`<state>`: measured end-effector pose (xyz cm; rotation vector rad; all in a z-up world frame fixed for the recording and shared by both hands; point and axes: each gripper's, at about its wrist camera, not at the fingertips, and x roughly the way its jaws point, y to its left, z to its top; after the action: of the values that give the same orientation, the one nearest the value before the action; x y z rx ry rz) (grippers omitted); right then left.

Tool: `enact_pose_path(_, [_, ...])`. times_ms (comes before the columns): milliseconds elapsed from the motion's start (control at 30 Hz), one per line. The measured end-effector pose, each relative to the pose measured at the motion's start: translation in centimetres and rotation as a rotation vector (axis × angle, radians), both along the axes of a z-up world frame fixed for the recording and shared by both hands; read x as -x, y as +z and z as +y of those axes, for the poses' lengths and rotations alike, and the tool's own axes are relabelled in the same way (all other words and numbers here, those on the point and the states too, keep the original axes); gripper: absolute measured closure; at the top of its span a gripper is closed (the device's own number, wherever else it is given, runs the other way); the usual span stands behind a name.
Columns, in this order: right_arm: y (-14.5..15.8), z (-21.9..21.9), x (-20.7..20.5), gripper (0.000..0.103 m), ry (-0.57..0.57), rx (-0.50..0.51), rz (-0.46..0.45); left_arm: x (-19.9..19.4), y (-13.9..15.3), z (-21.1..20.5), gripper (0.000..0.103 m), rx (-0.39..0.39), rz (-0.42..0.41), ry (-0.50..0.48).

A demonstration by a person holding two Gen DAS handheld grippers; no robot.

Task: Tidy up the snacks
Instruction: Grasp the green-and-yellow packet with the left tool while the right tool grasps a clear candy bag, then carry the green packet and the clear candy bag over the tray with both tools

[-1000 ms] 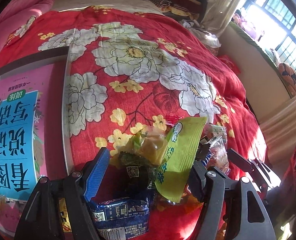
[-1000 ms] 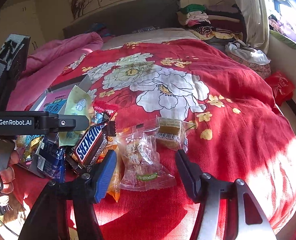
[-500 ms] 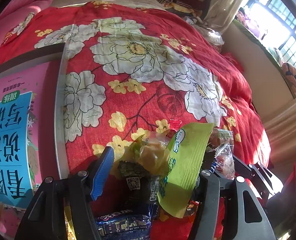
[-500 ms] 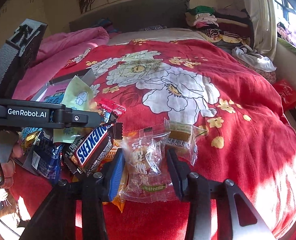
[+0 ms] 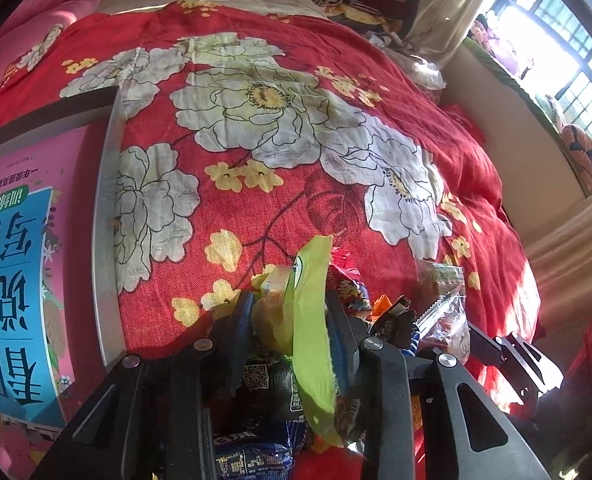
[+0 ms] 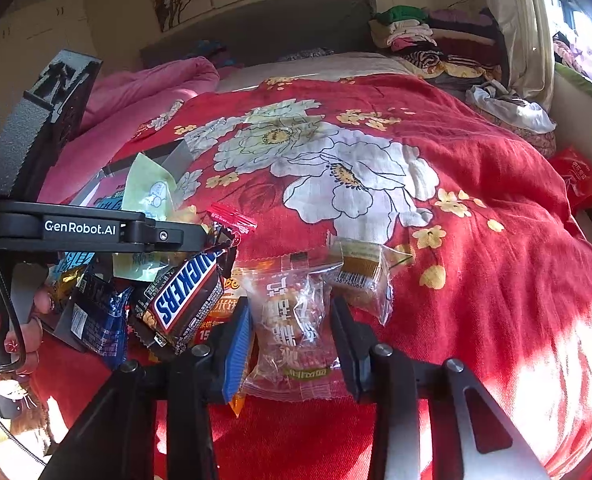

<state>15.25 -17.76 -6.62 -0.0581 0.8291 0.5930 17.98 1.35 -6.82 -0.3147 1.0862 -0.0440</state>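
- My left hand-held gripper (image 5: 291, 316), jaws just closing, clamps a green packet (image 5: 310, 320).
- My right hand-held gripper (image 6: 291, 320), also closing, grasps a clear snack bag (image 6: 291, 320).
- Both over a red floral bedspread (image 6: 376, 168); barred window (image 5: 568, 40) at right.

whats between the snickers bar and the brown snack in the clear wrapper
In the right wrist view, a clear-wrapped pastry packet lies between the Snickers bar and the brown snack, with the right gripper closed on it.
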Motion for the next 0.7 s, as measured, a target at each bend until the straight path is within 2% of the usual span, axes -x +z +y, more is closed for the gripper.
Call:
enact_pose_path(300, [1.8,-1.0,1.0,0.066,-0.001,-0.077,-0.061,1.2,1.4,0.9,0.068,0.041,-0.055,0.015])
enact_pose_path(700, [3.6,-1.1,2.3,0.066,-0.005,-0.086,-0.133,4.4,4.9,3.1,0.068,0.073,-0.137,0.046])
